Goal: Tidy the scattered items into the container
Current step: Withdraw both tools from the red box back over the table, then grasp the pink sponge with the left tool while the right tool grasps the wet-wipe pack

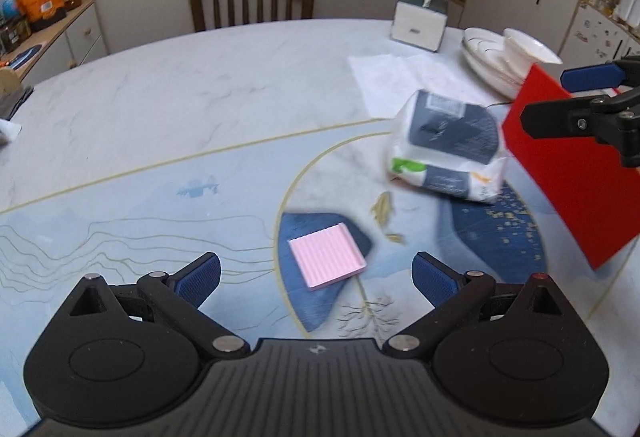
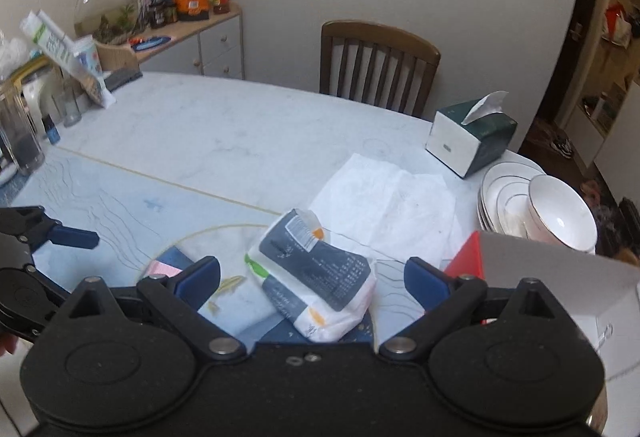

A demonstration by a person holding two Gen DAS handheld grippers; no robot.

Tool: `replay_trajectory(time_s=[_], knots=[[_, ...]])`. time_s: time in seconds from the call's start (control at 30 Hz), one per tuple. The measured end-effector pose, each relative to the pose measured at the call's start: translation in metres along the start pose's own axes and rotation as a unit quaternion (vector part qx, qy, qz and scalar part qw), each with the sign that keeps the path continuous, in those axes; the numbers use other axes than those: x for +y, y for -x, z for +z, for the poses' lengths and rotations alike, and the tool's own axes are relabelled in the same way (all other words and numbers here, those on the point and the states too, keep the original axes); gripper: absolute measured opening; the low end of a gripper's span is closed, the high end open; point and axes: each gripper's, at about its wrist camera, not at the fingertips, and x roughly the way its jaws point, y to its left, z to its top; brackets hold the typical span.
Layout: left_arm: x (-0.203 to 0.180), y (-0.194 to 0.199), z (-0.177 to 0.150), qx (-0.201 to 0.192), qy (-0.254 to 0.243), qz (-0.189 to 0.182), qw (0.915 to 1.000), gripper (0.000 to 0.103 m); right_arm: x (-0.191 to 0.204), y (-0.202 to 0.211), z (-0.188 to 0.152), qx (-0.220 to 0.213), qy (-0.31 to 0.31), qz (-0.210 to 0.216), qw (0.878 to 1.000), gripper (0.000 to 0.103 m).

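Note:
A pink ribbed square pad (image 1: 327, 255) lies flat on the patterned table, just ahead of my open left gripper (image 1: 316, 277). A white and dark tissue pack (image 1: 448, 145) rests farther right, beside the red box (image 1: 572, 173). My right gripper (image 1: 544, 97) shows at the right edge in front of that box, fingers apart. In the right wrist view the tissue pack (image 2: 316, 277) sits between the wide-open fingers of my right gripper (image 2: 312, 281), apart from both. The red box with its white inside (image 2: 560, 277) stands to the right. The pink pad (image 2: 162, 270) peeks out at left.
A tissue box (image 2: 472, 135), stacked plates (image 2: 504, 189) and a bowl (image 2: 560, 213) stand at the table's far right, with white paper (image 2: 384, 197) spread before them. A wooden chair (image 2: 376, 61) is behind. Glassware (image 2: 20, 133) crowds the left edge. My left gripper (image 2: 60, 237) enters at left.

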Motion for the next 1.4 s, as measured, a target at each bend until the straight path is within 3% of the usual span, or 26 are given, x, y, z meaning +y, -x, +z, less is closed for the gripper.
replay_trajectory(time_s=[0.63,0.73,0.8,1.0,1.07,1.2,1.27,1.4], knots=[[-0.014,-0.035,0.005,0.012,0.041,0.028,0.9987,0.1,-0.001,-0.087,0.013,0.07,0.115,0.05,0.99,0.096],[-0.016,-0.039,0.004,0.015,0.037,0.029,0.9988,0.095,0.003,-0.096,0.014,0.079,0.128,0.057,0.987,0.093],[-0.017,-0.041,0.003,0.02,0.036,0.031,0.9986,0.086,0.003,-0.101,0.015,0.085,0.132,0.062,0.986,0.093],[-0.019,-0.041,0.0,0.019,0.031,0.042,0.9984,0.076,0.007,-0.108,0.015,0.099,0.14,0.076,0.982,0.09],[-0.018,-0.04,0.001,0.016,0.029,0.045,0.9984,0.069,0.009,-0.11,0.014,0.107,0.14,0.084,0.981,0.08],[-0.017,-0.039,0.001,0.014,0.022,0.048,0.9985,0.061,0.015,-0.109,0.009,0.114,0.148,0.092,0.978,0.079],[-0.017,-0.039,0.001,0.012,0.017,0.05,0.9985,0.057,0.018,-0.109,0.008,0.118,0.152,0.092,0.977,0.07],[-0.016,-0.038,0.0,0.009,0.012,0.051,0.9986,0.051,0.022,-0.106,0.002,0.126,0.153,0.088,0.976,0.064]])
